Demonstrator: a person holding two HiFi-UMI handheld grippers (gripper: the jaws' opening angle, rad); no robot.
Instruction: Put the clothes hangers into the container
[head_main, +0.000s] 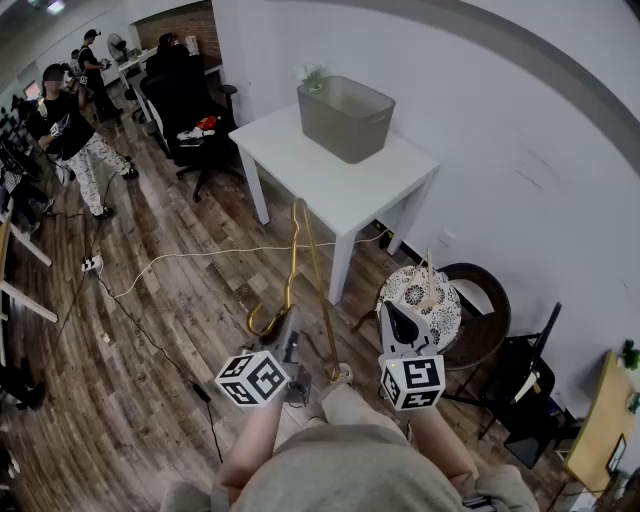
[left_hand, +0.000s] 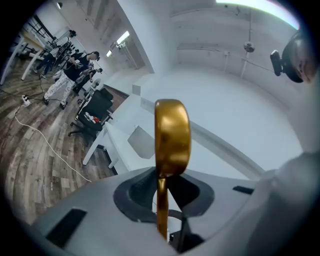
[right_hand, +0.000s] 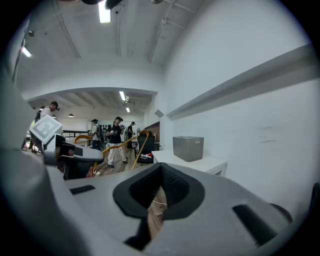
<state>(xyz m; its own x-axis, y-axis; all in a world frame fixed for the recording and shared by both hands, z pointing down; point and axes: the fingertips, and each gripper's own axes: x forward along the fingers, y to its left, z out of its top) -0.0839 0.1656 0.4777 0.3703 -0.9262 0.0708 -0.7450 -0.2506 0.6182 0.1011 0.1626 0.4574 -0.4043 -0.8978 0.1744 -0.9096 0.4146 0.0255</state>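
My left gripper (head_main: 288, 335) is shut on the lower part of a gold clothes hanger (head_main: 300, 262), which stands up in front of me over the wooden floor. In the left gripper view the hanger (left_hand: 171, 136) rises from between the jaws of the left gripper (left_hand: 166, 202). The grey container (head_main: 345, 117) stands at the far end of a white table (head_main: 350, 195) against the wall, well ahead of both grippers. My right gripper (head_main: 400, 322) is held beside the left one, shut, with nothing in it. From the right gripper view (right_hand: 155, 200) the container (right_hand: 188, 148) and the hanger (right_hand: 122, 145) both show.
A round patterned stool (head_main: 420, 295) and a dark chair (head_main: 485, 320) stand right of the grippers, below the table. A white cable (head_main: 200, 257) runs across the floor. A black office chair (head_main: 195, 120) and people (head_main: 70, 130) are at the back left.
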